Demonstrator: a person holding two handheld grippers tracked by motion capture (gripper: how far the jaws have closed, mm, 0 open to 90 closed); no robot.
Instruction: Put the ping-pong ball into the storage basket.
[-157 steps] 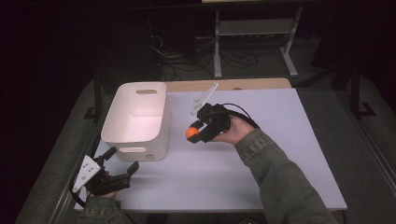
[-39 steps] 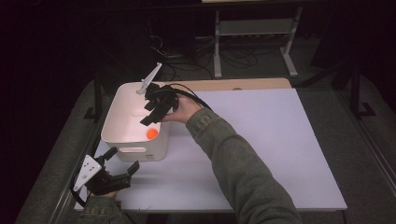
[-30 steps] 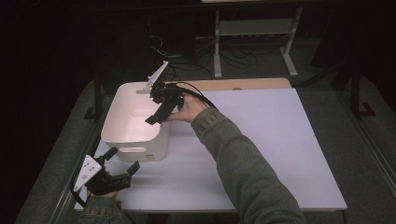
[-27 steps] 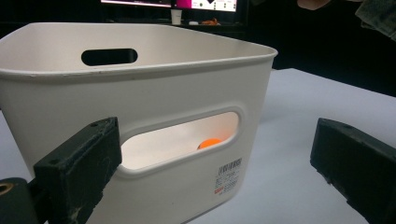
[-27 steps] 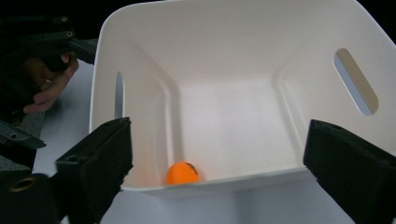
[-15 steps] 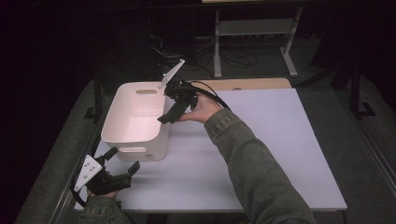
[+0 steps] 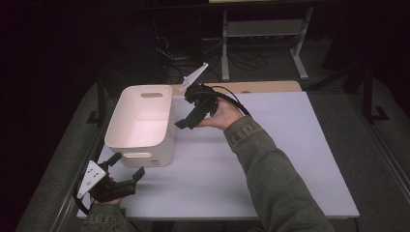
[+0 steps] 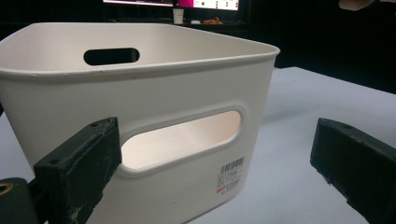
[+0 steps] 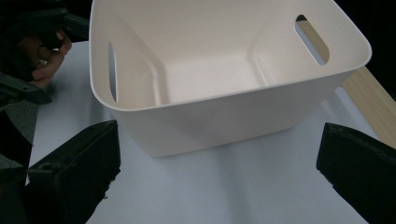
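Evidently the white bin [image 7: 141, 126] was set toward the left rear of the white table [image 7: 270, 164], its open top upward and its slotted handle cut-outs turned to the near and far ends, so that it could be reached from either hand. Its interior, as seen in the right gripper view, was bare and pale down to the floor; no object was made out inside it, though the near corners were partly hidden by the wall.

The right gripper [image 7: 189, 121] was held raised just beside the bin's right wall, tilted down toward it, with its jaws spread wide and nothing between them. In its own view the jaws stood well apart at the bottom corners, with the bin [image 9: 224, 74] framed between and beyond them, a pose judged to suit looking into the container rather than seizing it.

The left gripper [image 7: 121, 170] was rested low at the near left corner of the table, just beside the bin's near end. Its jaws were likewise released and empty, and the near handle slot [image 8: 180, 139] was faced squarely in its view, perhaps so the bin could be steadied if needed.

A wooden strip [image 7: 261, 87] was seen along the table's far edge.
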